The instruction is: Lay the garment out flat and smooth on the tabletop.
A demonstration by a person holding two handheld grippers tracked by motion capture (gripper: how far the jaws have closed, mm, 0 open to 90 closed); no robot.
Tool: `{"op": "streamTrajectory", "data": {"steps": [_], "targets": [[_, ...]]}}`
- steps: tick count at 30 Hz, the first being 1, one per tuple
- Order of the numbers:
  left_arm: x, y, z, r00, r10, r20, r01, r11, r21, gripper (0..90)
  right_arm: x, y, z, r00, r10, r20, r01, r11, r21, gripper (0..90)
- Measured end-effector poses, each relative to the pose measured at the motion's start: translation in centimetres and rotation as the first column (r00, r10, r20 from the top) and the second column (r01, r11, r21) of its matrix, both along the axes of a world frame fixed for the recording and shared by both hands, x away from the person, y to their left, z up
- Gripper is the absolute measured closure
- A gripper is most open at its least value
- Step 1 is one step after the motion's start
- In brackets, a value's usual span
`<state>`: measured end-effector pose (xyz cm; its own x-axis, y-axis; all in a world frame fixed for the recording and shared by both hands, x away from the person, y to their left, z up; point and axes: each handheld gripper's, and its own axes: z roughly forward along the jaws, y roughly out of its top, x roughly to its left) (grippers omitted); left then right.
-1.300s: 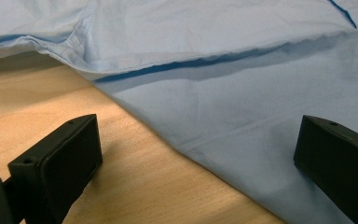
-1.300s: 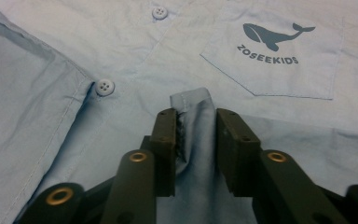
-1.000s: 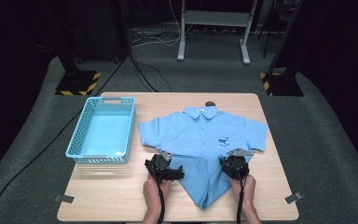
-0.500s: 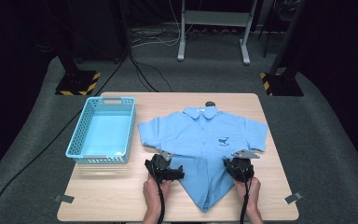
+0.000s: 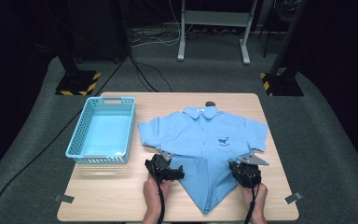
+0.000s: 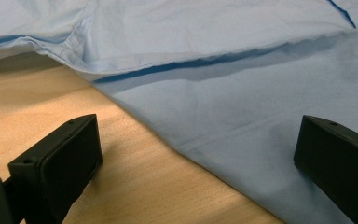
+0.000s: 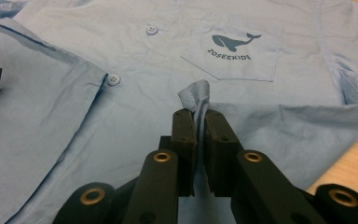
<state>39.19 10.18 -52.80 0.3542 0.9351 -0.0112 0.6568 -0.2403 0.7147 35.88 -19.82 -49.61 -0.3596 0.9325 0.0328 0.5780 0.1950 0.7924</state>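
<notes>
counter [image 5: 121, 196]: light wood, carries everything; grey tape tabs at both near corners
shirt [image 5: 205, 135]: light blue, short sleeves, lies front-up across the middle to right of the counter, collar toward the far edge, hem bunched to a point toward the near edge; whale print on the chest pocket
basket [image 5: 77, 140]: light blue plastic, open mesh walls, on the left part of the counter, just beside the shirt's sleeve, not touching it as far as I can tell
left claw [image 5: 168, 171]: near edge, at the shirt's lower left border; jaws spread wide in the left gripper view, one jaw over bare wood, the other over cloth, the shirt's edge running between them, nothing gripped
right claw [image 5: 244, 170]: near edge, at the shirt's lower right border; jaws pinched tight on a fold of shirt cloth, a small tuft of fabric sticks up between them in the right gripper view
dark object [image 5: 209, 103]: small, at the far edge just behind the collar; can't tell what it is
</notes>
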Motion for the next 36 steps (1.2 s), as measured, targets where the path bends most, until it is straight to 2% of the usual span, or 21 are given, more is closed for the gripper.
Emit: {"op": "streamTrajectory", "data": {"steps": [10,36], "targets": [[0.0,0.0,0.0,1.0000,-0.004,0.000,0.004,1.0000,0.001,0.3,-1.3,-0.5,0.7,0.9996,-0.014,0.023,0.014,1.000,0.000,83.4],[0.0,0.0,0.0,1.0000,-0.004,0.000,0.004,1.0000,0.001,0.3,-4.4,-3.1,2.2,0.9953,-0.078,0.057,0.076,0.997,0.027,83.0]]}}
